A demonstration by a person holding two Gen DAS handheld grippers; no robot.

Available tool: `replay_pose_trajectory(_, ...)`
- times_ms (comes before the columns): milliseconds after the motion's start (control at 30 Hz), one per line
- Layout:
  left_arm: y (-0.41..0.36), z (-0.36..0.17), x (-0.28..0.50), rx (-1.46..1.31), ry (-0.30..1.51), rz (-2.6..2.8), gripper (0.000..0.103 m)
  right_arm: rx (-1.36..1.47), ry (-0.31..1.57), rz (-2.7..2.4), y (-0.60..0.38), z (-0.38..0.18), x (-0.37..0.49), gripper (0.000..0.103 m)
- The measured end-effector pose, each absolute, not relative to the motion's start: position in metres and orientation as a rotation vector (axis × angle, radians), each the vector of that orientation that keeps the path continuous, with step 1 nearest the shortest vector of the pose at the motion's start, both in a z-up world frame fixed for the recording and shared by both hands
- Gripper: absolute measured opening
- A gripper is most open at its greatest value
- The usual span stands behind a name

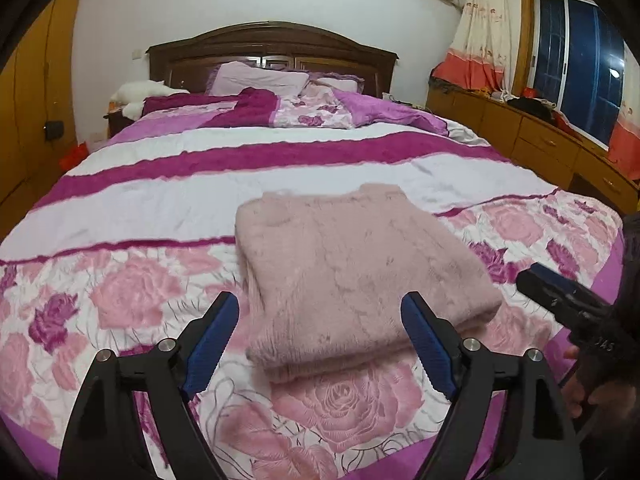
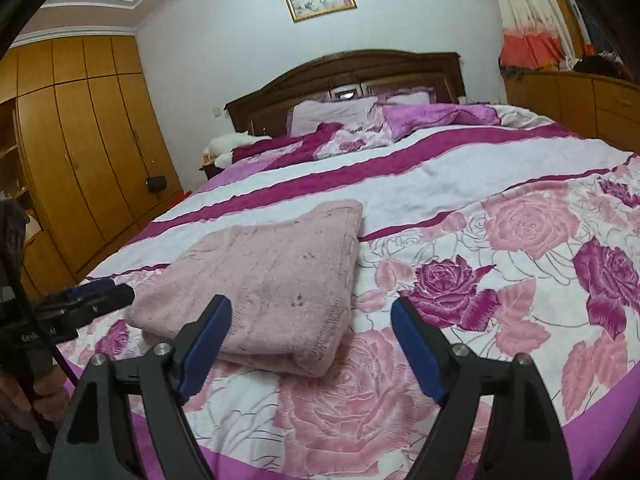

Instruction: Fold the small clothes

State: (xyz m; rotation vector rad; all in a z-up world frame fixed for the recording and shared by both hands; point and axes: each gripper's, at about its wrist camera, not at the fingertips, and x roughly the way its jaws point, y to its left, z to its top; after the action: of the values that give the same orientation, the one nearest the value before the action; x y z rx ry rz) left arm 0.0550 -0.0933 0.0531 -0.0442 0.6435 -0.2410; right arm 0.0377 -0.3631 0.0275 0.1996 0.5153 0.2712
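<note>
Folded pink sweater [image 1: 352,276] on bed [image 1: 280,184], just ahead of spread left gripper [image 1: 320,308], left of spread, empty right gripper [image 2: 311,312]

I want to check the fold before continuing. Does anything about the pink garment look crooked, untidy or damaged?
Nothing stands out. The fluffy pink knitted garment lies folded in a neat, flat rectangle on the floral bedspread, edges fairly even, no visible damage.

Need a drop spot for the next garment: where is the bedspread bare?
Free: the white band between the folded pink sweater and the pillows, and the rose print right of the sweater. Crowded: the headboard end, with its bunched purple quilt.
</note>
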Motion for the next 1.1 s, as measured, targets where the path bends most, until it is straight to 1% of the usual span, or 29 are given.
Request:
replay_pose_trajectory(67,-0.095,0.040,0.053,-0.044,0.625,-0.231,0.069,0.161,0.494,0.240,-0.363,0.019,0.029,0.094)
replay_pose_trajectory(100,-0.096,0.033,0.054,-0.039,0.611,-0.225,0.074,0.123,0.517,0.214,-0.361,0.013,0.031,0.094)
replay_pose_trajectory(167,-0.094,0.021,0.055,-0.033,0.597,-0.207,0.077,0.087,0.551,0.213,-0.356,0.009,0.029,0.094)
replay_pose_trajectory(233,-0.092,0.010,0.058,-0.041,0.594,-0.187,0.084,0.069,0.532,0.210,-0.354,0.006,0.026,0.094)
replay_pose_trajectory(267,-0.093,0.006,0.058,-0.036,0.590,-0.180,0.084,0.066,0.525,0.205,-0.354,0.005,0.025,0.094)
replay_pose_trajectory(300,-0.094,0.001,0.060,-0.022,0.588,-0.169,0.084,0.066,0.523,0.196,-0.354,0.004,0.025,0.100)
replay_pose_trajectory(333,-0.095,-0.002,0.062,-0.010,0.597,-0.160,0.084,0.066,0.532,0.184,-0.353,0.002,0.025,0.103)
replay_pose_trajectory(433,-0.098,-0.008,0.066,0.005,0.608,-0.149,0.084,0.026,0.568,0.196,-0.346,-0.004,0.026,0.103)
replay_pose_trajectory(667,-0.098,-0.010,0.061,-0.014,0.599,-0.200,0.084,-0.028,0.550,0.224,-0.330,-0.005,0.018,0.103)
replay_pose_trajectory(1100,-0.098,-0.017,0.065,-0.021,0.632,-0.221,0.084,-0.010,0.552,0.199,-0.334,-0.002,0.015,0.103)
